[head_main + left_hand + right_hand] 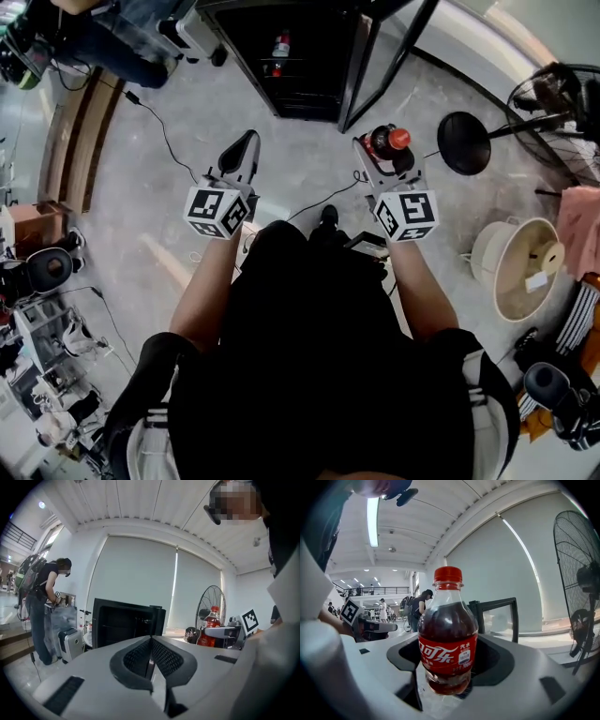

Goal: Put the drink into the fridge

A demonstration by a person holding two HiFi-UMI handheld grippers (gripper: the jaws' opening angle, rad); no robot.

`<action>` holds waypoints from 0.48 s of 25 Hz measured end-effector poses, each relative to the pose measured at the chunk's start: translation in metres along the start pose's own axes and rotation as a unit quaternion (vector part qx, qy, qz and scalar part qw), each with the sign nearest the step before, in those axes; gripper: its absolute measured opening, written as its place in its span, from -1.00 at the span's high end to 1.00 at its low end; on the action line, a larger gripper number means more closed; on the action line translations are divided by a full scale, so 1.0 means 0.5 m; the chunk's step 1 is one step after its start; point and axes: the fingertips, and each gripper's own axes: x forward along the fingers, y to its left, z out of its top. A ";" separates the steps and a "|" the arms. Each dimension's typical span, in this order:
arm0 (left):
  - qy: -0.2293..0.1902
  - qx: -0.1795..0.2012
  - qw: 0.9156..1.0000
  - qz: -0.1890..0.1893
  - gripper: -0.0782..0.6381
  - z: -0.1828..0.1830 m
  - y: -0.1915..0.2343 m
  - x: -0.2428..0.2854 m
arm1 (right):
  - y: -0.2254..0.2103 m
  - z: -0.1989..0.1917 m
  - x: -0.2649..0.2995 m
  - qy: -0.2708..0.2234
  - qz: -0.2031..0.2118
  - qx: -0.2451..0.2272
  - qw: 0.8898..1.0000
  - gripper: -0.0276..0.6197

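A small cola bottle [447,632] with a red cap and red label stands upright between the jaws of my right gripper [445,667], which is shut on it. In the head view the bottle [386,146] sits in the right gripper [382,159], short of the black fridge [291,56] whose glass door [375,56] stands open. Another bottle [279,47] stands on a shelf inside. My left gripper [242,150] is shut with nothing in it; in its own view the pads [151,656] meet, and the fridge [124,620] lies ahead.
A standing fan [553,94] and its round black base [463,142] are to the right, with a beige tub [516,267] nearer. A cable [159,122] runs over the grey floor. A person [44,606] stands left of the fridge by a small suitcase [70,641].
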 end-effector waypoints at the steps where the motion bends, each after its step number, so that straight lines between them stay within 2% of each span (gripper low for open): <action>1: 0.000 0.001 1.000 0.004 0.72 -0.002 0.005 0.007 | -0.003 -0.003 0.014 0.001 0.003 0.000 1.000 -0.03; 6: 0.003 -0.004 1.000 0.015 0.72 -0.022 0.047 0.046 | -0.003 -0.011 0.100 -0.003 0.009 0.000 1.000 -0.03; 12: 0.008 -0.016 1.000 0.009 0.72 -0.042 0.120 0.109 | 0.010 -0.019 0.236 -0.006 0.005 -0.002 1.000 -0.03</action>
